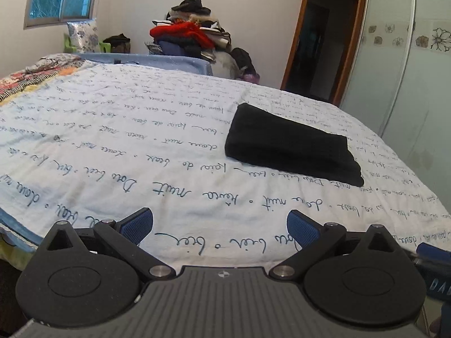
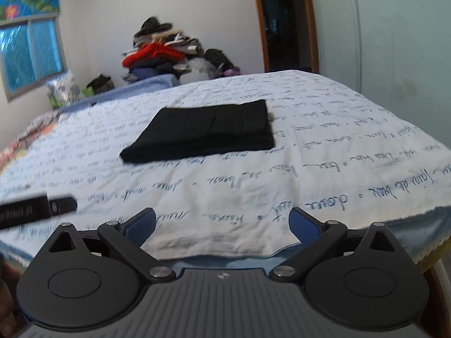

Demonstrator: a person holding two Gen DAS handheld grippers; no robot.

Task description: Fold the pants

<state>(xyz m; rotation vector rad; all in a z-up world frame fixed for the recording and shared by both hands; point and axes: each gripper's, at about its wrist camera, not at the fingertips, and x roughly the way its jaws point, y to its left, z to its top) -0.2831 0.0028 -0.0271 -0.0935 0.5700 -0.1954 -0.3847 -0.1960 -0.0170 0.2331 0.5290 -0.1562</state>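
Observation:
Black pants (image 1: pixel 290 145) lie folded into a flat rectangle on the white bedspread with blue handwriting (image 1: pixel 141 140). In the right wrist view the same pants (image 2: pixel 205 131) sit in the middle of the bed. My left gripper (image 1: pixel 220 225) is open near the bed's front edge, well short of the pants, with nothing between its blue pads (image 1: pixel 136 224). My right gripper (image 2: pixel 222 224) is also open over the front edge, empty and apart from the pants. The left gripper's black body (image 2: pixel 36 207) shows at the left of the right wrist view.
A heap of clothes (image 1: pixel 191 36) with a red garment stands beyond the bed's far side. A patterned blanket (image 1: pixel 31 76) lies at the far left. A wooden doorway (image 1: pixel 318 42) and a frosted wardrobe door (image 1: pixel 408 84) stand to the right. A window (image 2: pixel 28 53) is on the left wall.

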